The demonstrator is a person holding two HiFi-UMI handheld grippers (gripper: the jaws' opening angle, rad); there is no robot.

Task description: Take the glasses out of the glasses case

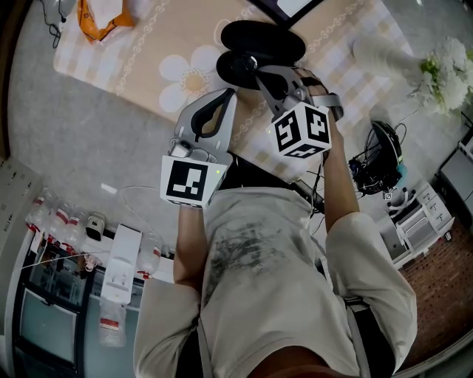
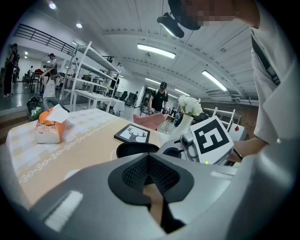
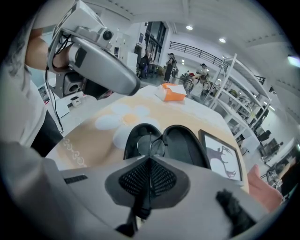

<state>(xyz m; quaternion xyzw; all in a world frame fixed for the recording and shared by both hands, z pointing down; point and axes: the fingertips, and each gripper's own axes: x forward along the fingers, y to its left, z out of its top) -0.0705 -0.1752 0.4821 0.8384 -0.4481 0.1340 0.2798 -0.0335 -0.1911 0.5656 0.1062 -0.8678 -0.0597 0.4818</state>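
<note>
The black glasses case (image 1: 262,40) lies open on the flowered tablecloth, and both its halves show in the right gripper view (image 3: 185,143). The glasses (image 3: 151,146), with thin dark rims, hang just over the case's left half. My right gripper (image 3: 149,180) is shut on one of their thin arms; in the head view it (image 1: 255,68) reaches over the case. My left gripper (image 1: 230,92) is held up on the near side of the case, shut, with nothing in it. In the left gripper view its jaws (image 2: 149,176) are together, and the case (image 2: 136,149) lies beyond them.
A framed deer picture (image 3: 222,159) lies just behind the case. An orange and white packet (image 1: 103,18) sits at the table's far left corner. A vase of white flowers (image 1: 443,70) stands at the right. The table's near edge (image 1: 140,100) runs below the grippers.
</note>
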